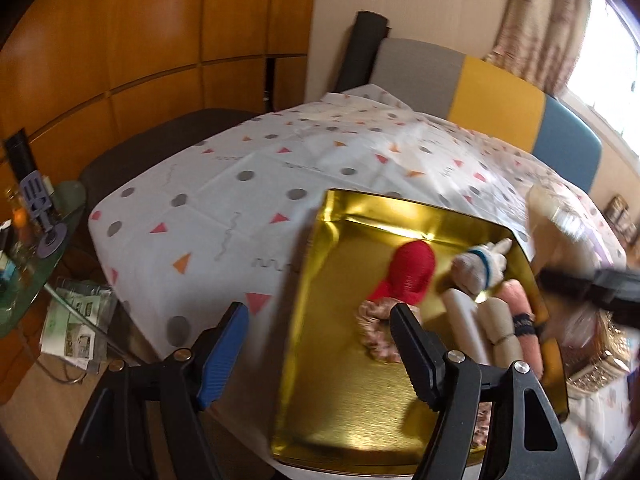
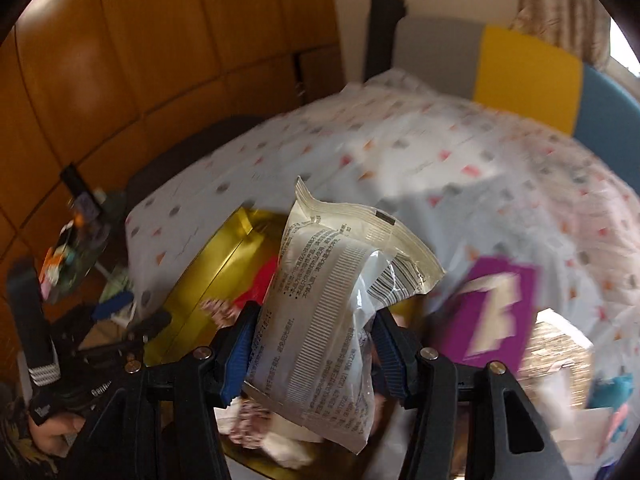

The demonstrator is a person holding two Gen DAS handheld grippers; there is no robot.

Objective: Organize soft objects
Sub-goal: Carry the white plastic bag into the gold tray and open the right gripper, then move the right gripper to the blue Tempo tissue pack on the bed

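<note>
Crinkly clear-and-white plastic is what we have between the pads of our right gripper (image 2: 312, 354): a sealed packet (image 2: 320, 320) printed with small text and a barcode, pinched across its lower middle with the jaws closed in on it. It stands nearly upright and is held above the near end of the gold tray (image 2: 208, 276), not yet set down. We judge it light and puffy, with slick film that could slide in the grip; the crimped seam at the top is stiffer and would give a surer hold than the belly, where squeezing hard might burst it. Our left gripper (image 1: 320, 352) is spread wide and holds nothing, poised over the tray's near-left edge. In the left wrist view the tray sits on the patterned tablecloth (image 1: 224, 200) and already holds a red knitted piece (image 1: 412, 272), a grey-and-white sock with a blue band (image 1: 478, 266), a frilly scrunchie (image 1: 376, 328) and several rolled socks (image 1: 500, 328) lying side by side along the right wall. All of these look limp and easily compressed, so we would take them mid-body. A purple card (image 2: 496, 308) lies blurred on the cloth to the right of the packet.
</note>
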